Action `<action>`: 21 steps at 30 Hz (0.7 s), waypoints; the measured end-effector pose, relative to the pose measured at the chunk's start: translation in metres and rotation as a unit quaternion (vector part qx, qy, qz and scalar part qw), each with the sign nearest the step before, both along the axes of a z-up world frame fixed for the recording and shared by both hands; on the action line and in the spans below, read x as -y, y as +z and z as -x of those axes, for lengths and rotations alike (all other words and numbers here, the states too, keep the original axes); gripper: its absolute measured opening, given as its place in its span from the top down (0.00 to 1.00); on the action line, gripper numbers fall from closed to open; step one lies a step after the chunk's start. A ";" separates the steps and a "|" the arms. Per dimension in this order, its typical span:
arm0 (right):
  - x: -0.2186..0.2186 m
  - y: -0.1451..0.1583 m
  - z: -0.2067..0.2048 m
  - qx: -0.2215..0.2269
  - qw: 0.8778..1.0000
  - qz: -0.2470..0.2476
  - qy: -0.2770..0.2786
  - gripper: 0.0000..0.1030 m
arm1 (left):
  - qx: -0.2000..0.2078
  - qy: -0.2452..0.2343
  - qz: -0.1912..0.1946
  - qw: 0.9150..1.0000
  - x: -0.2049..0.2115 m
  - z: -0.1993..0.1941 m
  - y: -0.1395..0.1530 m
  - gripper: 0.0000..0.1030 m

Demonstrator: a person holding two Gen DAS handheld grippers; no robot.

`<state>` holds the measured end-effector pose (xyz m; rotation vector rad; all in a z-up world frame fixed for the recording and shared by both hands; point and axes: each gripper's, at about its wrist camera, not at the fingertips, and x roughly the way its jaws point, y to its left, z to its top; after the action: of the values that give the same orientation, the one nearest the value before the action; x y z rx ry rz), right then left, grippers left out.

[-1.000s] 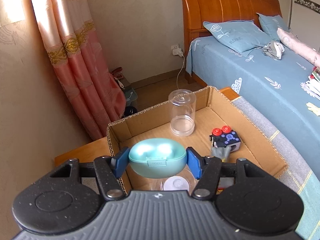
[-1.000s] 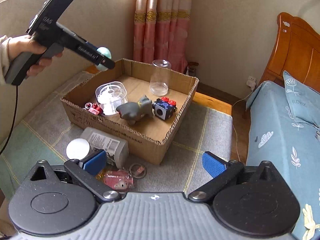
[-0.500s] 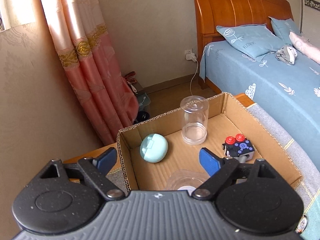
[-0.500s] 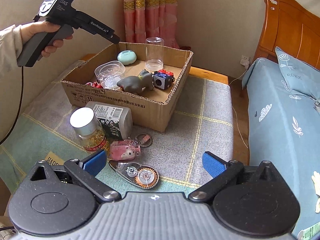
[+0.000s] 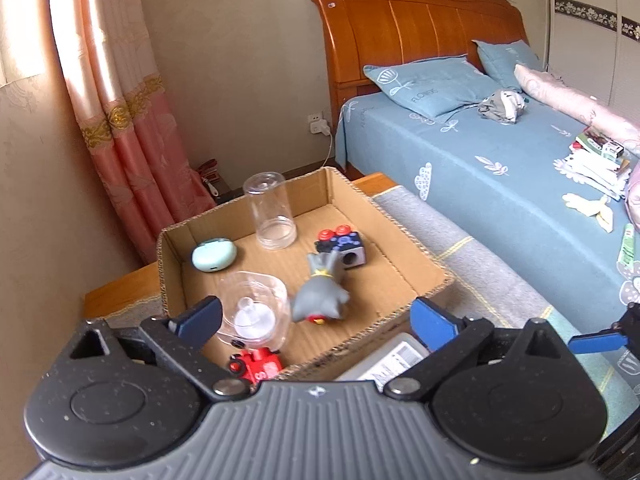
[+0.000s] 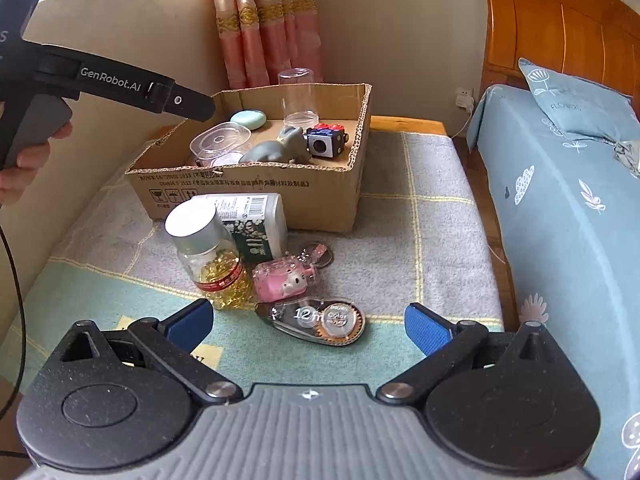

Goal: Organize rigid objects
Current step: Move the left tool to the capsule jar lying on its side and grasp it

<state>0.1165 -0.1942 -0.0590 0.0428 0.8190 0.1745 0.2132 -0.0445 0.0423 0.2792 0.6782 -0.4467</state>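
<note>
Fingers of the right gripper (image 6: pixel 308 326) are standing wide apart with nothing between them, and the correction tape dispenser (image 6: pixel 316 320) is lying on the blanket (image 6: pixel 440 216) straight ahead of them, just past the blue pads and nearly centred in the gap. Its long axis is running left to right across the view, tapered nose toward the left finger, round spool toward the right, so the fingers would be closing along its length unless the wrist turns; that reads as the point the coming grasp depends on.

Just beyond it the pink cat keychain (image 6: pixel 286 280) is sitting close against the capsule bottle (image 6: pixel 208 256), with the white box (image 6: pixel 248 220) lying behind them, near the cardboard box (image 6: pixel 256 196).

Farther out, the left gripper (image 5: pixel 316 318) is hovering over the near left corner of the cardboard box (image 5: pixel 424 264), likewise spread and carrying nothing. Inside are lying the mint case (image 5: pixel 213 254), the clear cup (image 5: pixel 269 216), the fidget cube (image 5: pixel 342 245), the grey figurine (image 5: pixel 322 292), the clear round container (image 5: pixel 252 308) and the red toy (image 5: pixel 256 364).

Judging by position, the right hand is much the nearer to the loose things on the blanket.
</note>
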 end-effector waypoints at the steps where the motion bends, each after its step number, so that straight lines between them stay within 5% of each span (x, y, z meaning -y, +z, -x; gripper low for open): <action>1: -0.001 -0.001 0.002 0.000 1.000 0.000 0.001 0.00 | 0.000 -0.003 0.003 1.000 0.003 0.006 -0.002 0.02; 11: -0.005 -0.009 0.013 -0.010 1.000 -0.019 -0.002 0.00 | -0.041 -0.004 0.029 0.999 0.027 0.032 -0.045 0.02; 16: -0.002 -0.013 0.014 -0.016 0.999 -0.034 -0.007 0.00 | -0.060 0.054 0.054 0.995 0.007 0.029 -0.062 0.02; 21: 0.001 -0.016 0.014 -0.023 0.999 -0.035 -0.010 0.00 | -0.075 0.124 0.112 0.983 -0.051 0.034 -0.066 0.02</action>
<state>0.1020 -0.1950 -0.0752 0.1207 0.8574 0.1839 0.1791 0.0064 -0.0237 -0.0531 0.7904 -0.3030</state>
